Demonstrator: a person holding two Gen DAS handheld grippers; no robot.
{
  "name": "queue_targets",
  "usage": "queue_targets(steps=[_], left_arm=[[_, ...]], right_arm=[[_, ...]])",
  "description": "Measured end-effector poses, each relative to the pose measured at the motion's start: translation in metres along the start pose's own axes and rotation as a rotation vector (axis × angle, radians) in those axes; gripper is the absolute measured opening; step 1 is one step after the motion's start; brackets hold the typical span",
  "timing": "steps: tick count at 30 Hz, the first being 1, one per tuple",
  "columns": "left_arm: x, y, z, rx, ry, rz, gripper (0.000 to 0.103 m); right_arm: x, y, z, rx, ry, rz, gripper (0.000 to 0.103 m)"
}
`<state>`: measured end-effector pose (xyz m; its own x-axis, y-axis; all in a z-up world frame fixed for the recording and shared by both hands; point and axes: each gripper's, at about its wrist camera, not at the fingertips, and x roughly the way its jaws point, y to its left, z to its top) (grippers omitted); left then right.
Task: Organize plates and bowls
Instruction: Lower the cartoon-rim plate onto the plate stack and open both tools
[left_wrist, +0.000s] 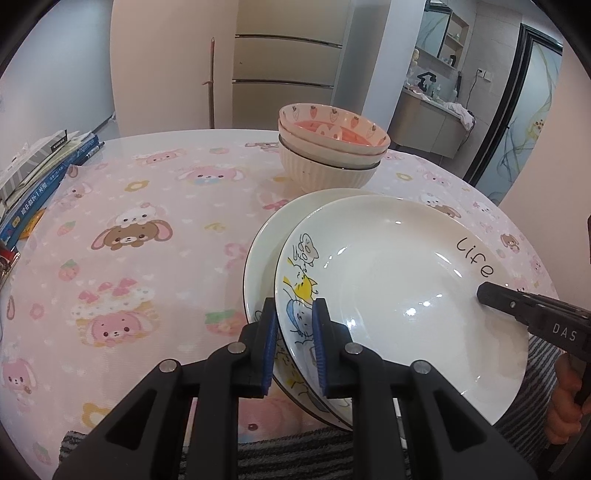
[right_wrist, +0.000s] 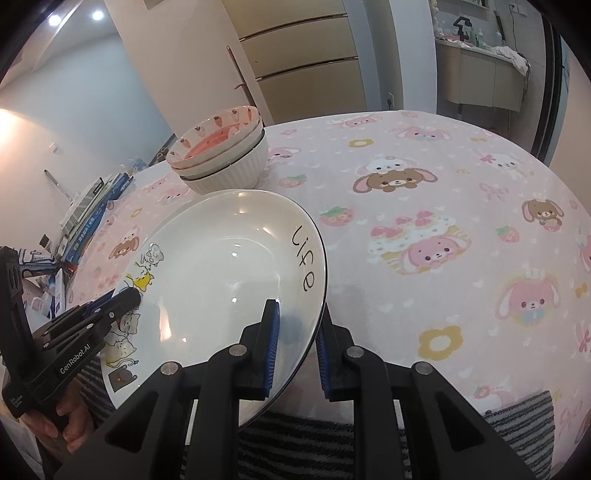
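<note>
1. My left claw (left_wrist: 294, 343) grips the cat plate's (left_wrist: 399, 295) rim; my right claw (right_wrist: 295, 347) clamps its opposite rim.
2. It sits at the counter's (right_wrist: 424, 192) near edge — seemingly upon another plate (left_wrist: 266, 236).
3. Stacked bowls (left_wrist: 328, 147) stand behind, toward the far edge.

The cartoon plate (left_wrist: 399, 295) looks like glazed ceramic, glossy and smooth, with bright highlights across its well. The stacked bowls (left_wrist: 328, 147) at twelve o'clock look ceramic too, the lowest one ribbed and duller. A soft, matt printed cloth (left_wrist: 147, 240) covers the counter. Each tool (left_wrist: 294, 347) is matt black plastic with ridged blue pads (left_wrist: 271, 347) and shiny metal pins.
</note>
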<state>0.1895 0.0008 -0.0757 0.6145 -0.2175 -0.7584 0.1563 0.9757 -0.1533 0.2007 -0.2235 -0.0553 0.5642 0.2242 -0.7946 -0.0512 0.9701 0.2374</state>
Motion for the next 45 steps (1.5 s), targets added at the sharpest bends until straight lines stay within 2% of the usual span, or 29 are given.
queue_targets(steps=[5,9,15,18,22,32,37,40,42,44,45], left_arm=[[0.0,-0.001,0.0,0.005,0.001,0.006,0.015],[-0.005,-0.007,-0.002,0.028,-0.017,0.047,0.015],[-0.012,-0.005,-0.002,0.026,-0.051,0.078,0.015],[-0.018,-0.004,-0.003,0.025,-0.071,0.118,0.015],[-0.014,0.0,-0.004,0.016,-0.05,0.124,0.015],[-0.011,0.001,-0.005,0.012,-0.057,0.116,0.015],[-0.007,0.008,-0.005,-0.026,-0.031,0.095,0.018],[-0.003,0.01,-0.005,-0.037,-0.011,0.086,0.026],[-0.002,0.01,-0.006,-0.038,-0.009,0.089,0.026],[-0.003,0.01,-0.006,-0.036,-0.012,0.091,0.031],[-0.003,0.01,-0.006,-0.033,-0.017,0.094,0.039]], right_arm=[[-0.002,0.01,-0.003,-0.062,-0.032,-0.067,0.023],[-0.001,0.018,-0.005,-0.114,-0.062,-0.127,0.025],[0.004,0.02,-0.005,-0.119,-0.056,-0.127,0.025],[0.003,0.026,-0.008,-0.137,-0.052,-0.127,0.025],[0.003,0.039,-0.013,-0.197,-0.083,-0.198,0.025],[0.003,0.035,-0.015,-0.197,-0.131,-0.189,0.025],[0.003,0.039,-0.018,-0.217,-0.157,-0.206,0.025],[0.004,0.037,-0.018,-0.21,-0.152,-0.205,0.025],[0.004,0.035,-0.017,-0.201,-0.15,-0.193,0.025],[0.004,0.034,-0.017,-0.199,-0.146,-0.193,0.025],[0.005,0.035,-0.017,-0.201,-0.143,-0.196,0.025]])
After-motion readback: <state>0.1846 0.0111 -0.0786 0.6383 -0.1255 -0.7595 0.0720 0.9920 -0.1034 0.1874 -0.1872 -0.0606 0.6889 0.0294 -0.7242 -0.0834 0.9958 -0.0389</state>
